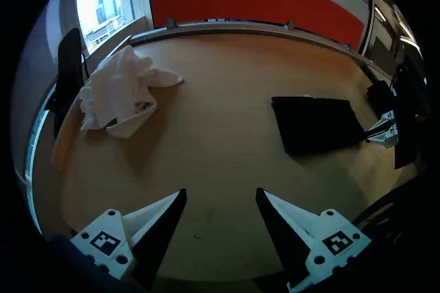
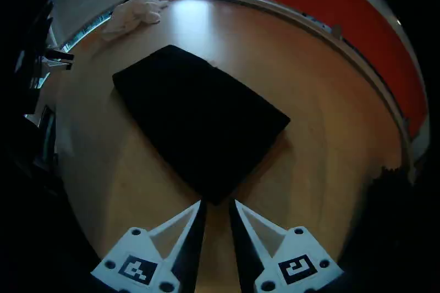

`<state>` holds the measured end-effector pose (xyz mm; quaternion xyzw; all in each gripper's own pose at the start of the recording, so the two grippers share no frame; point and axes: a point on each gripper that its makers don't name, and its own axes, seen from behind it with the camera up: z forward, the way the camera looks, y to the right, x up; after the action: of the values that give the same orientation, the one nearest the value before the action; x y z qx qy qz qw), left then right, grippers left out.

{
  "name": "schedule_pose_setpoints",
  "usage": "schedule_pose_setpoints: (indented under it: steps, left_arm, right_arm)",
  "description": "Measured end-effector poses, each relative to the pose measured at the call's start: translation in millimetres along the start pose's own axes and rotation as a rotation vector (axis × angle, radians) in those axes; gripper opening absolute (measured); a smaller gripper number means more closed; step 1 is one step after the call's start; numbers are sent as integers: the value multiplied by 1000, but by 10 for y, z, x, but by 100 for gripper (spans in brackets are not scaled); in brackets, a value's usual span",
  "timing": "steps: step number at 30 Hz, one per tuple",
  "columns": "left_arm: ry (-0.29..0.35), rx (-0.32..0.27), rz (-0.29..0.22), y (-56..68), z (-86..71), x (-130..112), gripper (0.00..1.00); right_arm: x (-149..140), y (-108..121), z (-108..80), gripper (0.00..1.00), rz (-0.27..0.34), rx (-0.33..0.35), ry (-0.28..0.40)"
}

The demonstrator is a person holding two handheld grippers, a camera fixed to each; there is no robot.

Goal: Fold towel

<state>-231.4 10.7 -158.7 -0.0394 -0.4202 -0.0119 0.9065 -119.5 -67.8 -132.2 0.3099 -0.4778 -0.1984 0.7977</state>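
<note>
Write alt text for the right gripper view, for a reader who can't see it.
A black folded towel lies flat on a wooden table, its nearest corner at the tips of the narrowly parted right tongs; whether they pinch it is unclear. A crumpled white cloth sits at the table's far edge.

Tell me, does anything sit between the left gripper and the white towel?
Nothing visible does: bare table lies between the left gripper and the white towel. The black cloth lies off to one side.
</note>
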Motion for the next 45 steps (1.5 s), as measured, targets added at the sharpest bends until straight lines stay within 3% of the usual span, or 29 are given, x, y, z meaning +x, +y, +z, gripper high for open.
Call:
schedule_pose_setpoints:
  steps: [16, 45]
  left_arm:
    - [-4, 3, 1, -16, -8, -53, 93]
    - [-10, 1, 4, -9, -4, -93, 93]
  right_arm:
    - [-15, -17, 24, 8, -11, 9, -8]
    - [42, 24, -3, 14, -15, -5, -1]
